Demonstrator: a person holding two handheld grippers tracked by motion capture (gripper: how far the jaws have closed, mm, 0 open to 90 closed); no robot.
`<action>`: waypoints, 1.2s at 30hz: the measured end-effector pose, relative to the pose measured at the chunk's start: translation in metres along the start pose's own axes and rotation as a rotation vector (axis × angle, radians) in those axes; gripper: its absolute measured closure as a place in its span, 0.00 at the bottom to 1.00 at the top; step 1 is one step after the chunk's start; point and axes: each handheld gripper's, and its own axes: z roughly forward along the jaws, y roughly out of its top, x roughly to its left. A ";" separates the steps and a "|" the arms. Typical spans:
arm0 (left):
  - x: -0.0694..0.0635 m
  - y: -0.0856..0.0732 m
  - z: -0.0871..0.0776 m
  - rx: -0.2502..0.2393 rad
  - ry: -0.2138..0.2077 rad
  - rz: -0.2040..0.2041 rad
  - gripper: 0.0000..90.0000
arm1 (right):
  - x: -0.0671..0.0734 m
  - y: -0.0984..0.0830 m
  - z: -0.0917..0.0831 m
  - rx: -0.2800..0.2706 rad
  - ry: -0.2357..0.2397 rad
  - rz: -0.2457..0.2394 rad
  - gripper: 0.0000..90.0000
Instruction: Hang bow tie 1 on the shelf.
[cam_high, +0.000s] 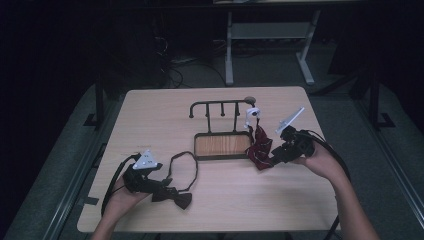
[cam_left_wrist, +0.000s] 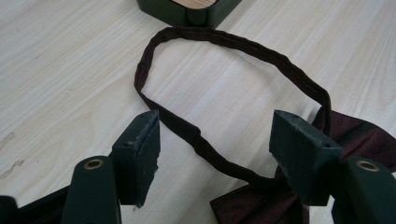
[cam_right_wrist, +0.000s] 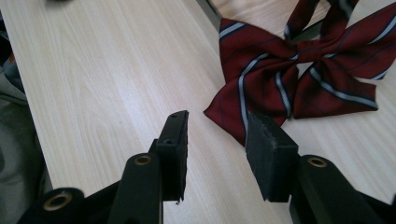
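A dark maroon bow tie (cam_high: 175, 196) lies near the table's front left, its strap loop (cam_left_wrist: 233, 44) spread toward the rack. My left gripper (cam_high: 161, 183) rests over it, open. In the left gripper view the jaws (cam_left_wrist: 217, 121) straddle the strap, and the bow (cam_left_wrist: 355, 130) lies under the right-hand jaw. A red striped bow tie (cam_high: 259, 147) lies by the rack's right end, its straps rising toward a white piece (cam_high: 252, 115) on the rack. My right gripper (cam_high: 274, 156) is low beside it and open. Nothing sits between its jaws (cam_right_wrist: 217, 116), and the striped bow (cam_right_wrist: 261, 74) is just ahead.
A dark metal rack (cam_high: 220, 107) with several pegs stands at the table's middle on a wood-panelled base (cam_high: 222, 145), whose corner shows in the left gripper view (cam_left_wrist: 187, 16). Bare tabletop (cam_high: 150, 120) lies to the left and along the front edge. Desk legs stand on the floor beyond.
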 end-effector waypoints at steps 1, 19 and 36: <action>0.000 0.000 0.000 -0.004 0.000 -0.003 0.38 | 0.001 -0.002 0.001 -0.003 -0.002 -0.001 0.64; 0.008 0.012 0.005 0.021 0.004 -0.001 0.42 | 0.017 -0.030 0.013 -0.003 0.009 0.003 0.62; 0.022 0.036 0.008 0.069 0.027 0.010 0.46 | 0.026 -0.045 0.022 -0.013 0.017 -0.002 0.59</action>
